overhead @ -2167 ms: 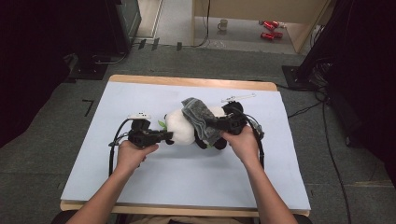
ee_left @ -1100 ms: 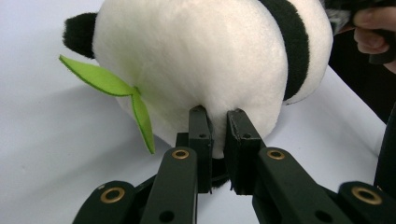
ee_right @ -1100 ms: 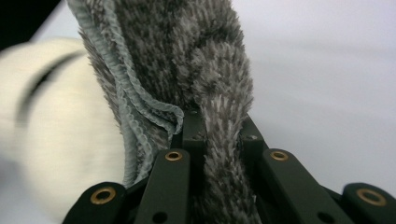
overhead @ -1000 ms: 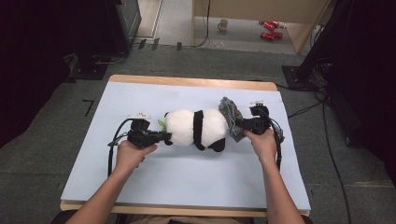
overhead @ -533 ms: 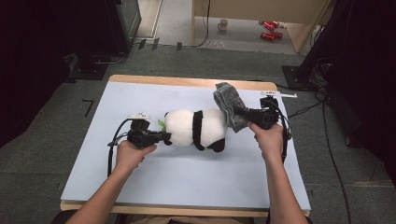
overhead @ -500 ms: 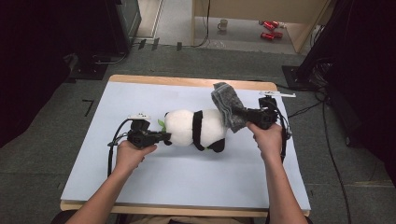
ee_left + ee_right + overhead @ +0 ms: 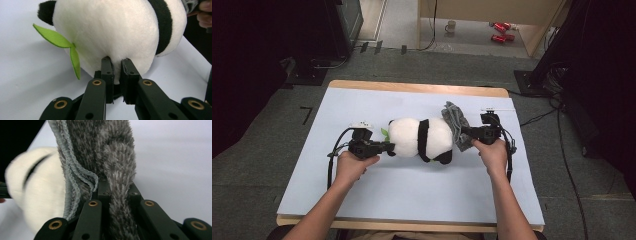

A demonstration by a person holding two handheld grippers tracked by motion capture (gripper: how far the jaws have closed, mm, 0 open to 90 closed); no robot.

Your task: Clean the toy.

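Note:
A white and black panda plush with green felt leaves lies on its side in the middle of the light blue table. My left gripper is shut on the plush's white head, pinching the fur between its jaws. A grey fuzzy cloth hangs bunched against the plush's right end. My right gripper is shut on that cloth, which rises between its jaws, with the blurred plush to the left.
The table's wooden far edge borders a grey floor with cables. A mug and red cans lie on the floor far behind. Dark equipment stands at both sides.
My right gripper pulled the grey cloth off the plush's top to the right and raised it, then swung back down against the plush's right end. The left gripper kept its hold.

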